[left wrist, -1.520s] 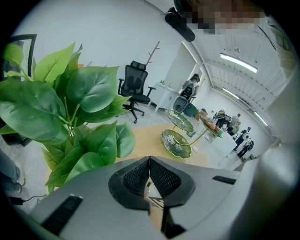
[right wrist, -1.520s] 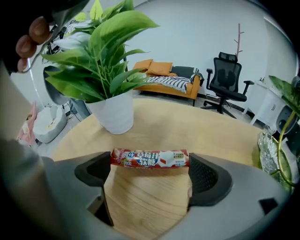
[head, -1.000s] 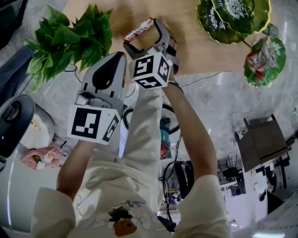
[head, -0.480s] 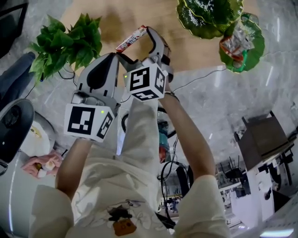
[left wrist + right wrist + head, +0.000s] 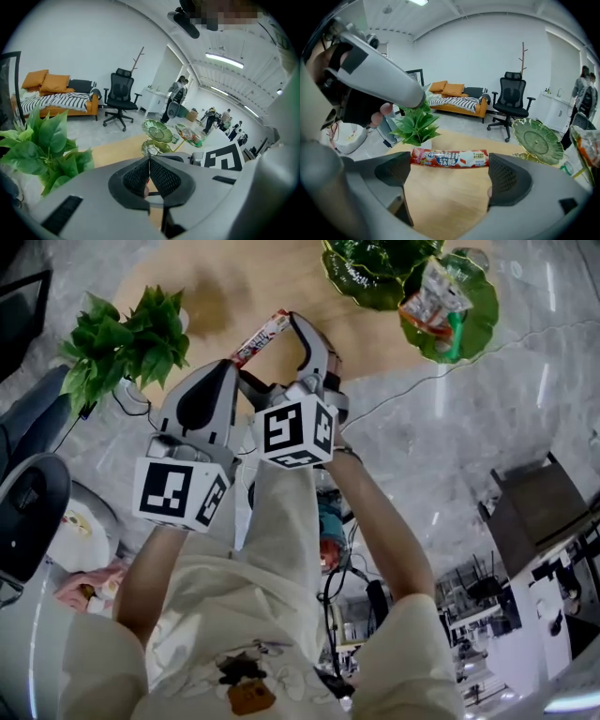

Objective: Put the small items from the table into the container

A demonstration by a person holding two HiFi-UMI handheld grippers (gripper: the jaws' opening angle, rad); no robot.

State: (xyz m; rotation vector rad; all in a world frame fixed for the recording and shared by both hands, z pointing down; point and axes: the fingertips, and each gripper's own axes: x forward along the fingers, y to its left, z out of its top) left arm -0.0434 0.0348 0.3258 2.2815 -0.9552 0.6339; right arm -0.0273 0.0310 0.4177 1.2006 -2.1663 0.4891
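Note:
A long red-and-white candy stick (image 5: pixel 260 337) hangs over the wooden table (image 5: pixel 216 282), held endwise between the jaws of my right gripper (image 5: pixel 270 345). In the right gripper view the candy stick (image 5: pixel 450 158) spans the gap of the right gripper (image 5: pixel 450 166), one end at each tip. My left gripper (image 5: pixel 230 371) sits just left of it, shut with nothing in it; its pads meet at the left gripper's tip (image 5: pixel 149 161). Green leaf-shaped dishes (image 5: pixel 370 268) stand at the table's far right, and one dish (image 5: pixel 469 320) holds snack packets (image 5: pixel 433 298).
A potted green plant (image 5: pixel 127 338) stands at the table's left end, also large in the left gripper view (image 5: pixel 42 145). A cable (image 5: pixel 422 381) runs over the marble floor. An office chair (image 5: pixel 508 103) and an orange sofa (image 5: pixel 457 101) lie beyond the table.
The head view has swung, so the green dishes slid left and the plant drifted up-left. The right gripper keeps the candy stick; both grippers stay close together.

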